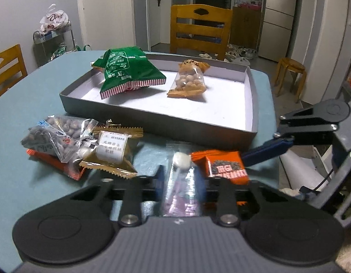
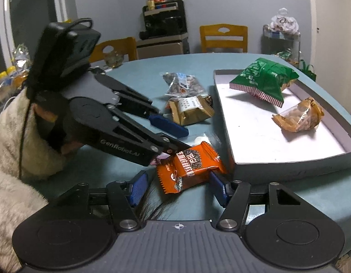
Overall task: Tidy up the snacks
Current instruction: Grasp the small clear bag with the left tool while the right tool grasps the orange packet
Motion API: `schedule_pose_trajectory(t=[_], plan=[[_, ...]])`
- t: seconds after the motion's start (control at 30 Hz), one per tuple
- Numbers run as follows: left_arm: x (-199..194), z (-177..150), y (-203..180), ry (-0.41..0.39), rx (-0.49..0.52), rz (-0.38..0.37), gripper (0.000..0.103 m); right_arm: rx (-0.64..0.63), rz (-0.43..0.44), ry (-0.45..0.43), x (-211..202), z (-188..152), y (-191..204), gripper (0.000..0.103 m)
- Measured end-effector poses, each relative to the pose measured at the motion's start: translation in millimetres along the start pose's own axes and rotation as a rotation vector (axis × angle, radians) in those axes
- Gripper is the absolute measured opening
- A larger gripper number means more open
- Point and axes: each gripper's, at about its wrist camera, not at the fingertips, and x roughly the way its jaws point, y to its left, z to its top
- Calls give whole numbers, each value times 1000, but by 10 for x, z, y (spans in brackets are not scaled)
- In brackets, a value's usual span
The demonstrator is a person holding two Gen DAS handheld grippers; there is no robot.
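L gripper point(image 1: 178, 182) angled down – jaws clamped on clear packet point(image 1: 181, 182); R gripper point(image 2: 178, 190) jaws apart.

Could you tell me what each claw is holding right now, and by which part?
The left claw pinches a clear candy wrapper across its middle. The right claw straddles the orange snack packet without gripping it.

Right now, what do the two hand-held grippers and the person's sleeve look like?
The left hand-held gripper has black linkage arms, a grey ribbed body, blue finger pads, white "GenRobot.AI" lettering and a thin black cable. The right hand-held gripper matches it, with blue ridged pads. The sleeve is fluffy cream fleece.
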Motion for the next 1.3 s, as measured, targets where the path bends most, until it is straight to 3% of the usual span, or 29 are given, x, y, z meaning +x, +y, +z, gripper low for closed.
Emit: schedule_pose_trajectory(t=[0.17,0.7,0.97,1.13,1.3], plan=[[-44,-6,18,0,16,15,13,32,-12,-1,72,45,-6,61],[-425,55,307,-123,-79,69,13,-25,-52,-40,322,275,155,61],[-462,44,292,-128,-81,63,13,-131,-103,-14,455,287,278,49],[-462,42,292,-126,-78,62,13,-135,-119,-1,501,271,251,40],[-471,39,292,-131,-87,67,13,-121,-107,-16,477,271,218,38]])
